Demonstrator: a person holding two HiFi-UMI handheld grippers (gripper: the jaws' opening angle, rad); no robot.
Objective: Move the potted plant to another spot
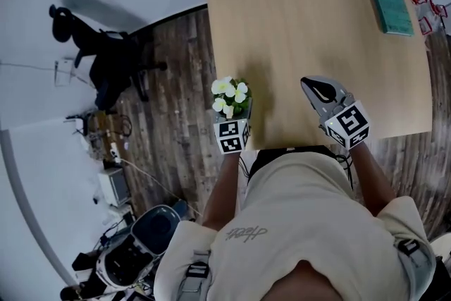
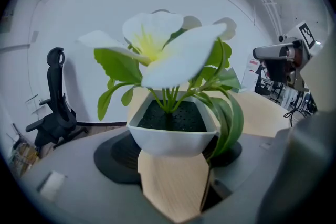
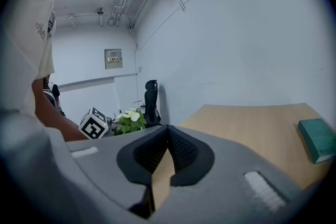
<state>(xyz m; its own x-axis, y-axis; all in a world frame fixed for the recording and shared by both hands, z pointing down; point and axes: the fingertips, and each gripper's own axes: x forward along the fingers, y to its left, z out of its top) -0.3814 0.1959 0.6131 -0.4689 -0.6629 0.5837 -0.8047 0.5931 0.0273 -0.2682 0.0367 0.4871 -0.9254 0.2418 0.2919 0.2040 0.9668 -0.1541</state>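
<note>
**Potted plant clamped in the left gripper at the table's near left corner**

Potted plant (image 1: 231, 96) sits between the jaws of the left gripper (image 1: 235, 116), over the near left corner of the wooden table (image 1: 303, 17), right at its left edge. In the left gripper view the white pot (image 2: 173, 131) fills the gap between the two dark pads (image 2: 118, 157). The jaws stand wide apart and press on the pot's two sides, with the white flower and green leaves rising above them. Bare tabletop shows below the pot, but whether its base touches the wood cannot be told.

Further right, the right gripper (image 1: 313, 87) hangs over the table's near edge, well apart from the plant. Its jaws are drawn together, with only a sliver of tabletop showing below the point where the tips meet (image 3: 168, 131) and nothing between them.

Only the head view shows the plank floor (image 1: 169, 123) to the left of the table. The left gripper view alone gives the soil and pot rim close up, and it catches the right gripper at its right edge. The right gripper view shows the plant small at its left, beside the left gripper's marker cube (image 3: 94, 123). A black office chair (image 3: 151, 102) stands behind them, and a teal book (image 3: 318, 139) lies at the table's far right.
</note>
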